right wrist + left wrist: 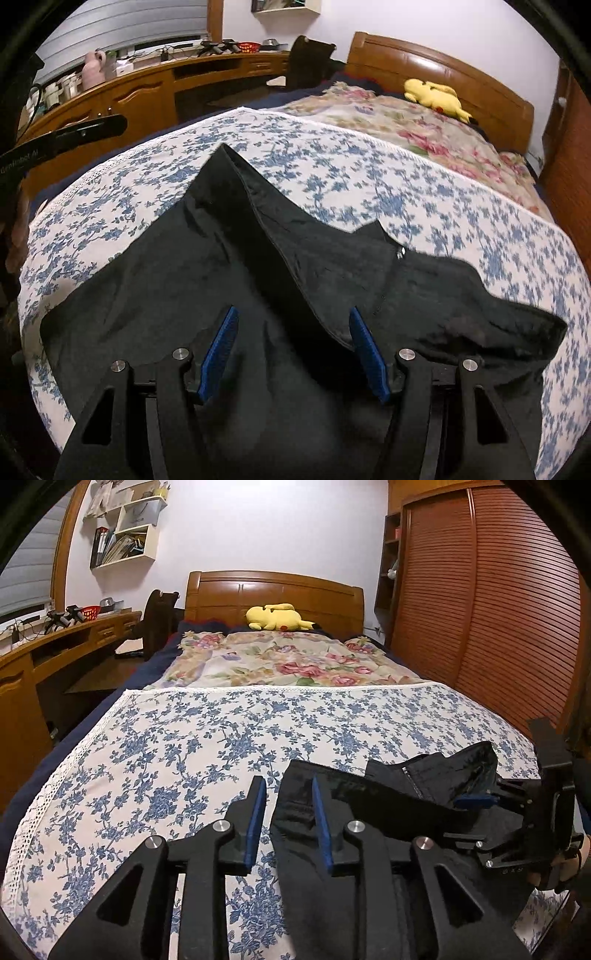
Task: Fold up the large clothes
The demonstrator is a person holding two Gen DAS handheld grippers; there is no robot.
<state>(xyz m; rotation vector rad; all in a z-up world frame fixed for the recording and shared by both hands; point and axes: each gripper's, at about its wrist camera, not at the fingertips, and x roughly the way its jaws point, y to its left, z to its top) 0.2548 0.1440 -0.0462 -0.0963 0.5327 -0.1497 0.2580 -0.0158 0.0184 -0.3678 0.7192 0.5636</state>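
Lying on the blue-flowered sheet (pixel 221 738), near its foot end, the black garment (pixel 258 258) is crumpled. Left gripper (pixel 288 805) gapes over the garment's edge, gripping nothing; right gripper (pixel 291 347) spreads wide above the cloth, empty.

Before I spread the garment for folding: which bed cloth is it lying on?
The black garment lies on the blue-flowered cloth with the lace edge, not the pink rose one by the headboard.

Black garment (pixel 229 258), zipper (pixel 400 253) showing, rumpled, partly folded, lying on blue-floral sheet (pixel 424 199).
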